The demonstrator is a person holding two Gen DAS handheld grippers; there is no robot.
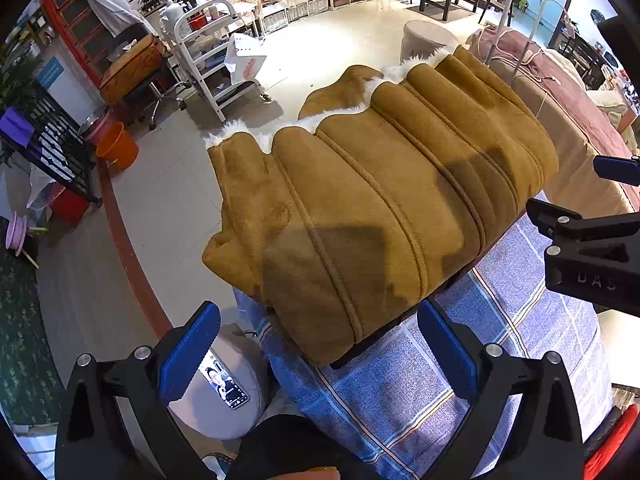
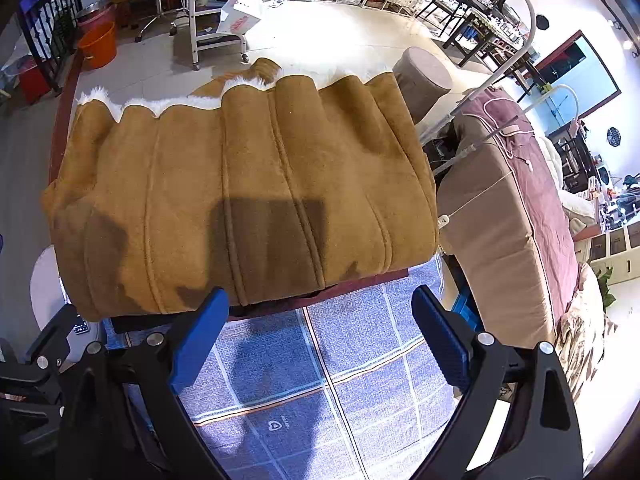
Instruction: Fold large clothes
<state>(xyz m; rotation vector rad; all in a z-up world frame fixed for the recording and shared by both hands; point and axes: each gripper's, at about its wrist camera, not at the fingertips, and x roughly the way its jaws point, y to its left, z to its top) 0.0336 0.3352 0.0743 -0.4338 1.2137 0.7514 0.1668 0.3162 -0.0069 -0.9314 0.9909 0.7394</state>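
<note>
A large tan suede coat [image 1: 360, 200] with white fleece lining along its far edge lies folded into a thick bundle on a blue checked cloth [image 1: 400, 392]. It also shows in the right wrist view [image 2: 240, 200]. My left gripper [image 1: 320, 356] is open and empty, just short of the bundle's near edge. My right gripper [image 2: 320, 340] is open and empty over the blue cloth [image 2: 320, 360], close to the coat's near edge. The right gripper also shows at the right side of the left wrist view [image 1: 592, 256].
A tan and maroon massage bed [image 2: 512, 220] stands to the right. A round grey stool [image 1: 224, 392] with a phone on it stands at the left below the cloth. A white cart [image 1: 212, 60], an orange bucket [image 1: 118, 146] and a beige stool [image 2: 424, 76] stand on the floor beyond.
</note>
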